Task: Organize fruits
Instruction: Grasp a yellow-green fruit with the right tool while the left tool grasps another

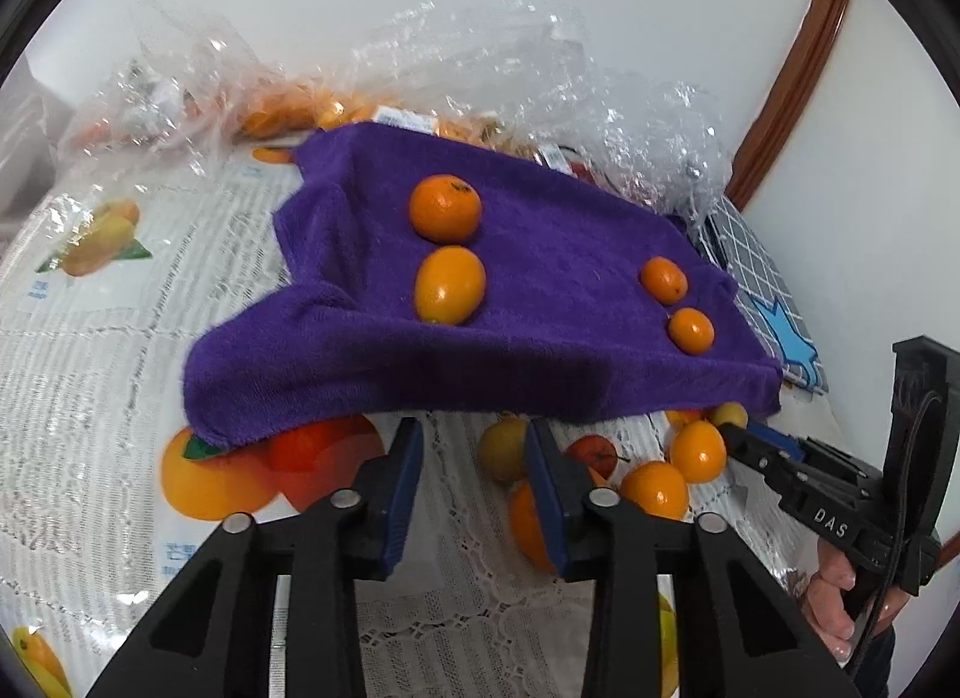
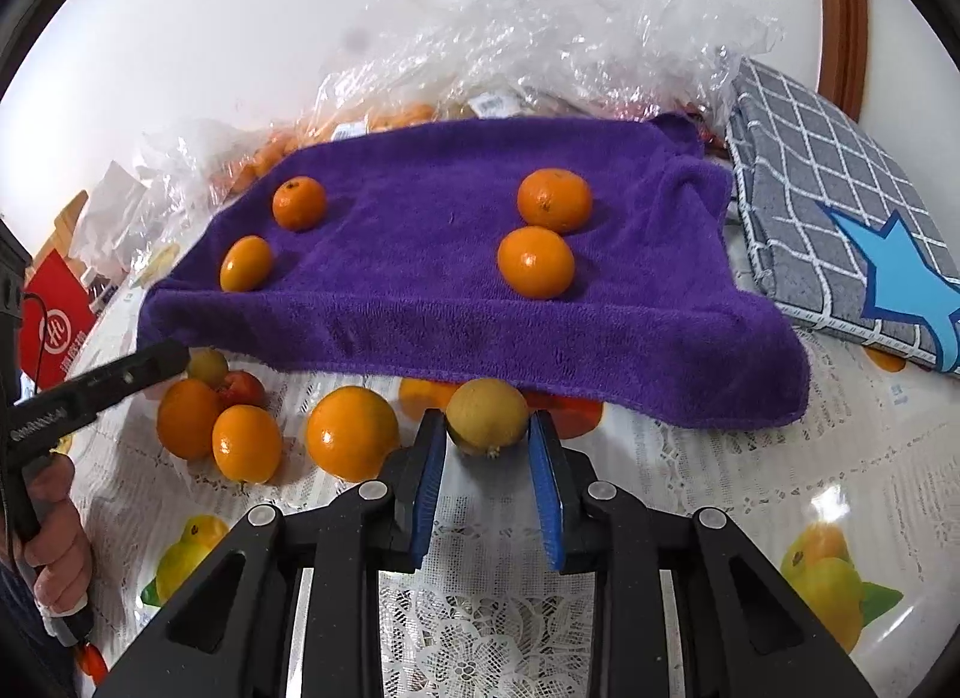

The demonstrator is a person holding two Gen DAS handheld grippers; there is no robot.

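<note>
While the right gripper [image 2: 486,428] pinches a small yellow-green fruit [image 2: 487,413] between its blue pads [image 2: 427,482], the fruit sits right at the fingertips, just in front of the purple towel's [image 2: 420,278] near edge. The pads press on its two sides at about the widest part, which looks like the right place to hold it. The skin seems firm and a little waxy, the fruit light and round, so it could roll or squirt out of a grip set nearer one end.

The left gripper [image 1: 474,434] has its fingers apart with bare tablecloth [image 1: 462,548] between them. A second yellowish fruit [image 1: 503,452] lies just past the tips, close against the inner face of one finger; whether that pad touches it I cannot tell, since the finger hides part of it.

Beyond the fingers, four oranges [image 2: 536,263] rest in two pairs on the towel. More loose oranges [image 2: 352,434] lie on the cloth beside the right gripper's fingers, between the two tools. They are smooth-skinned and will likely roll if nudged, so each wants a squeeze across the middle, gentle enough not to bruise.
</note>
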